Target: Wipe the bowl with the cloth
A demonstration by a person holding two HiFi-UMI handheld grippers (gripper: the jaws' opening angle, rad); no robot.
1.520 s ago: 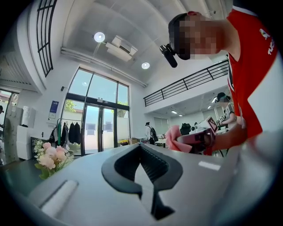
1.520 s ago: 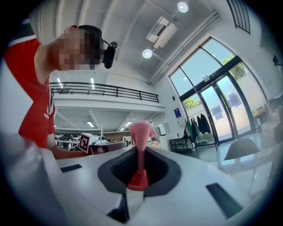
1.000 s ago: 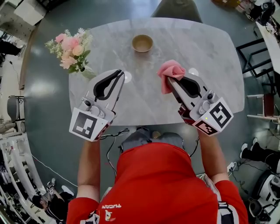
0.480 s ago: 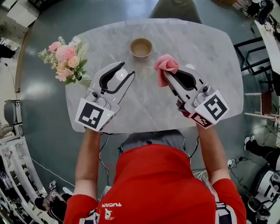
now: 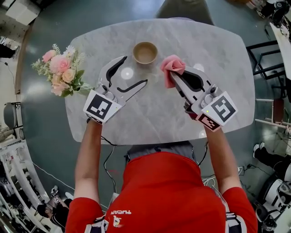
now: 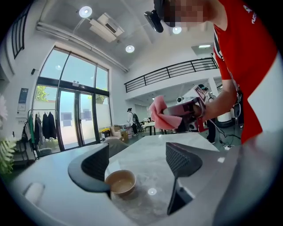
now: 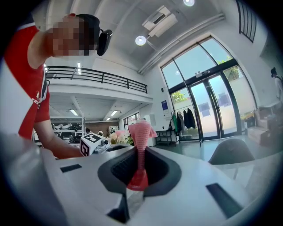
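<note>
A small tan bowl (image 5: 145,52) stands empty on the far middle of the marble table (image 5: 213,54). My left gripper (image 5: 135,70) hovers just short of it with its jaws opening and nothing between them. In the left gripper view the bowl (image 6: 120,182) lies ahead, close to the left pad (image 6: 97,161). My right gripper (image 5: 173,76) is shut on a pink cloth (image 5: 173,66), held above the table to the right of the bowl. In the right gripper view the cloth (image 7: 141,132) sticks up from the pinched jaws.
A bunch of pink flowers (image 5: 59,75) sits at the table's left edge, close to my left gripper. A grey chair (image 5: 184,9) stands behind the far side. Black frames (image 5: 268,59) and gear stand on the floor to the right.
My left gripper has moved forward toward the bowl and gone from shut to open. The right gripper with the cloth has shifted slightly forward and left.
</note>
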